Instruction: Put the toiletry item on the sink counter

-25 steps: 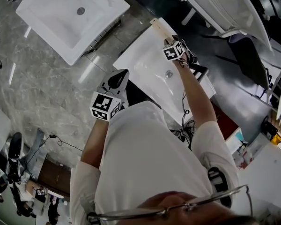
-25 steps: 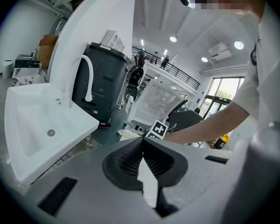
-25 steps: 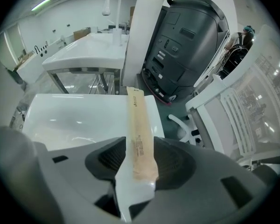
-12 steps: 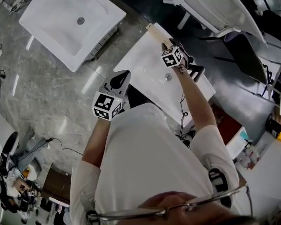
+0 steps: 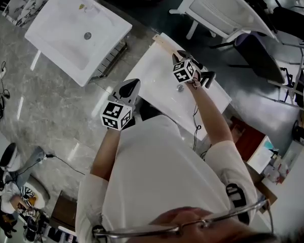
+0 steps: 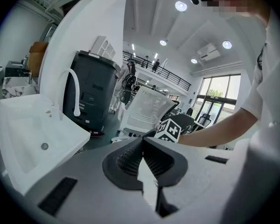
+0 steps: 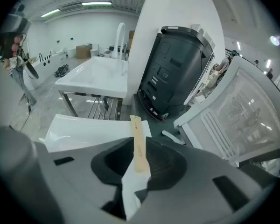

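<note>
Closing just now, R gripper [image 7: 139,143] jaws clamp the flat beige toiletry stick [image 7: 136,127] over the white sink [image 5: 153,72] corner. L gripper [image 6: 143,142] jaws together, nothing btw them.

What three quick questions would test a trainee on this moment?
1. True or false: the left gripper holds something.
2. What is in the right gripper? A) stick B) cable C) cup
3. In the left gripper view, what white curved thing rises at the back of the sink?
Key: 1 false: it is shut and empty. 2 A: the jaws have just been closing, and the pads are on the stick. 3 faucet.
</note>
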The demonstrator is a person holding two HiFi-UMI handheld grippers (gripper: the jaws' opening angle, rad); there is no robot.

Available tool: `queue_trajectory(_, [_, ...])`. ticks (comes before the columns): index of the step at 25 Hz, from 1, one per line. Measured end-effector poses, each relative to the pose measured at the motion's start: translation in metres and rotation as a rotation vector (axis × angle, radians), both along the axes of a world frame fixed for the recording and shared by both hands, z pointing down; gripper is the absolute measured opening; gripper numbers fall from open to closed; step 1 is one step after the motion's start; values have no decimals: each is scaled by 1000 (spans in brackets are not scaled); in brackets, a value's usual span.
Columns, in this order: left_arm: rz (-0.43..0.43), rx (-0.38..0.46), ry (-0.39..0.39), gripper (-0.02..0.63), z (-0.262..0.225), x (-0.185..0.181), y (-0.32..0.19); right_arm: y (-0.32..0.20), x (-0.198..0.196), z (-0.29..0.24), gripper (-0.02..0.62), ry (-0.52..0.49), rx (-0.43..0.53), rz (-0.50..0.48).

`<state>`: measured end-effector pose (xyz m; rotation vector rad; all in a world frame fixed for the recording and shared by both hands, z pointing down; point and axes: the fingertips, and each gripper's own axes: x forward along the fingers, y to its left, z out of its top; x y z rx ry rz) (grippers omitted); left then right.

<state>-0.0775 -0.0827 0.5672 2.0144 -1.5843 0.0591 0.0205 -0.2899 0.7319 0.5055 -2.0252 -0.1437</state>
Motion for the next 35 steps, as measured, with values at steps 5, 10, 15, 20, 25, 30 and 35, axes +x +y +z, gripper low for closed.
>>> queue_trajectory(5, [32, 17, -16, 5, -10, 9, 1, 12, 9, -27, 40, -55, 2, 27])
queue_trajectory(10, [60, 40, -26, 5, -18, 16, 2, 29, 17, -54, 25, -111, 1, 42])
queue_trajectory(15, [89, 61, -38, 5, -25, 24, 3, 48, 23, -84, 17, -181, -1, 61])
queue_trajectory(20, [112, 78, -40, 5, -31, 32, 5, 64, 28, -113, 12, -253, -2, 83])
queue_trajectory(25, [115, 92, 9, 5, -39, 38, 9, 78, 39, -139, 8, -367, -39, 152])
queue_trajectory(30, [132, 104, 10, 5, -41, 44, 11, 95, 51, -164, 6, -467, -58, 188])
queue_trajectory(35, [160, 118, 53, 5, -57, 50, 15, 120, 60, -190, 6, -557, -110, 223])
